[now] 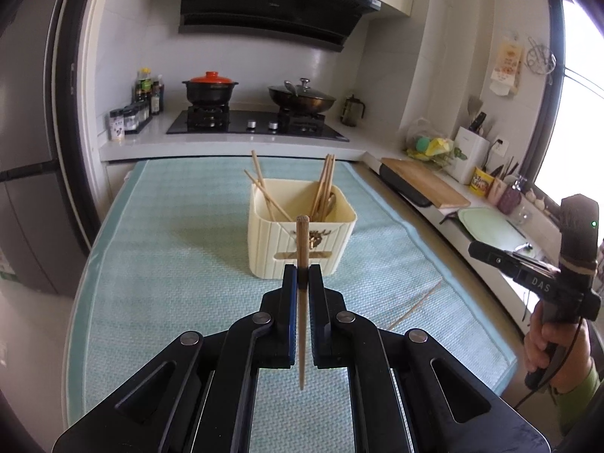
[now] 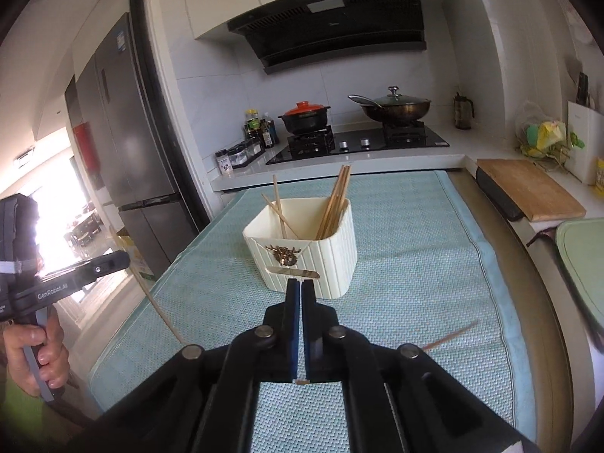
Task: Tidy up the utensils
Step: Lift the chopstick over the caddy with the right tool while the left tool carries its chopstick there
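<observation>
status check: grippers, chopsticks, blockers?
Left gripper shut on chopstick, upright. Right gripper shut, nothing visibly held. One loose chopstick on mat; cream holder ahead, path open.

I see a teal mat [image 1: 170, 264] covering the bench. Behind it sits a stove [image 1: 256, 122] carrying a black pot [image 1: 210, 90] with an orange lid and a lidded wok [image 1: 302, 98]. Spice jars [image 1: 130, 117] stand left of it, a cutting board [image 1: 426, 183] right, a fridge [image 2: 124, 143] further left.

Home kitchen, gas stove [image 1: 256, 122], range hood [image 1: 275, 3], fridge [image 2: 128, 143]
</observation>
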Motion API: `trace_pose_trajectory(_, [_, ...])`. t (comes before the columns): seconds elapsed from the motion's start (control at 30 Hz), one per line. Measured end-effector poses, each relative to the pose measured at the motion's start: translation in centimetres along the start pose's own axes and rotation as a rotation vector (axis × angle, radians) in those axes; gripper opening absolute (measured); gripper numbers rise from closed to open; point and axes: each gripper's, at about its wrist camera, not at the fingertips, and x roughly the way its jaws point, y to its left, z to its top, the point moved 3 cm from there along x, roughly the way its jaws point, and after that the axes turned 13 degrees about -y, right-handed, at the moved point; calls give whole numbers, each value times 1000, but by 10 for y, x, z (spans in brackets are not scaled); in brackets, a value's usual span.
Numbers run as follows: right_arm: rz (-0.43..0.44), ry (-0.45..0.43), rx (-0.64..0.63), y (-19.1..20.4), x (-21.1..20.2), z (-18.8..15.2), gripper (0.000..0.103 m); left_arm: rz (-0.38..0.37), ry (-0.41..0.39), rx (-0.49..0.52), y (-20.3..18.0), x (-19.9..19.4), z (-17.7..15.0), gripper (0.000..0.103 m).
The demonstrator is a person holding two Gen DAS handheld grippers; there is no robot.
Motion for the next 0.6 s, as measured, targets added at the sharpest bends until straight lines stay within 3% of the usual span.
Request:
trace_pose_trajectory(0.1, [-31,32,88,-32,0,-1,4,2,6,3,1,1,-2,4])
trace_pose_trajectory(0.23, [-87,152,240,-83,4,-19,5,-1,9,-6,2,1,-4,4])
trace_pose_trajectory(0.27, [-115,196,284,-98,7,-29,8,-2,10,-9,3,2,-4,4])
trace_pose_trajectory(0.33, [-176,282,402,-132,14,-55,29,-4,13,-15,4,5,-6,4])
trace_pose_trajectory(0.5, [-292,353,602,-196,30,-109,29,-12,29,-15,1,11,-11,4])
trace_pose_trajectory(0.6, [-378,409,585,-205,47,-126,29,-17,40,-8,-1,15,-14,4])
